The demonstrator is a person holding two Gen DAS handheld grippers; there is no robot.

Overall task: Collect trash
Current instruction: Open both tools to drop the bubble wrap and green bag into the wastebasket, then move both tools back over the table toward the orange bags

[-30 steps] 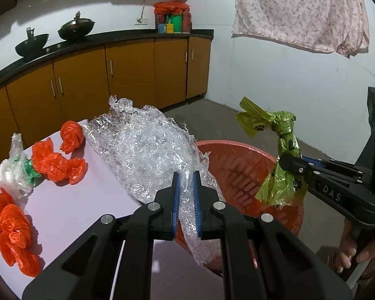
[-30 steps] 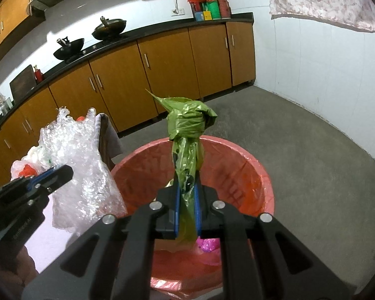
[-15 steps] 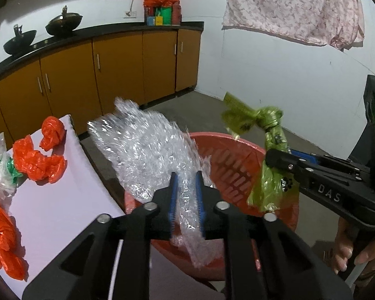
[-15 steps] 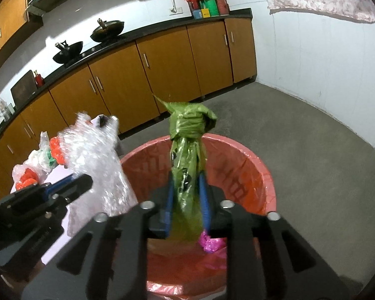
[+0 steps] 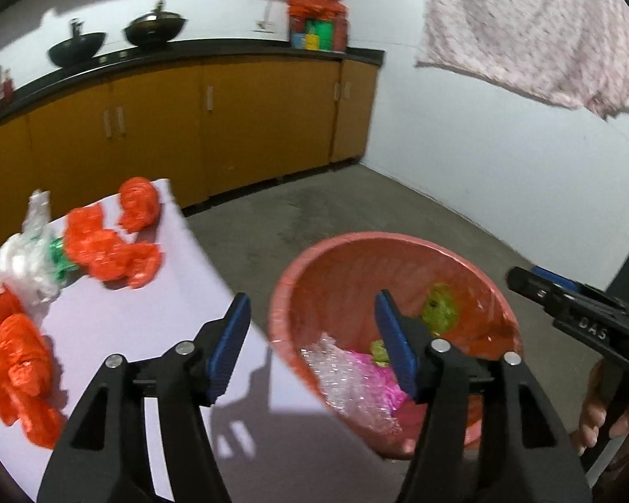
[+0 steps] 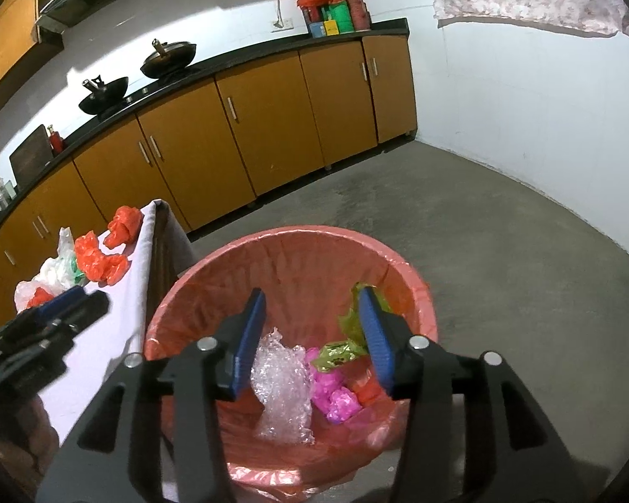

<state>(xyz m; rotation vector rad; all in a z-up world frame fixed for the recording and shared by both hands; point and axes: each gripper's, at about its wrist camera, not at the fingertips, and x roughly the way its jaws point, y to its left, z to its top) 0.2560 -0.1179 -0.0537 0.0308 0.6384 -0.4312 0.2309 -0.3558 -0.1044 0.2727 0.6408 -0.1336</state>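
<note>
Your left claw (image 5: 312, 346): jaws opening, nothing between blue pads, poised at near-left rim of round red plastic-lined bin (image 5: 398, 239). Your right claw (image 6: 312, 337): jaws opening, empty, directly above bin (image 6: 289, 234). Below and ahead of right claw, inside bin: crumpled clear plastic wrap (image 6: 282, 390), knotted green plastic bag (image 6: 348, 346), pink plastic wad (image 6: 333, 394). Left of your left claw, on white-covered desk (image 5: 163, 318): crumpled orange plastic bags (image 5: 109, 247), white plastic bag (image 5: 19, 262).
</note>
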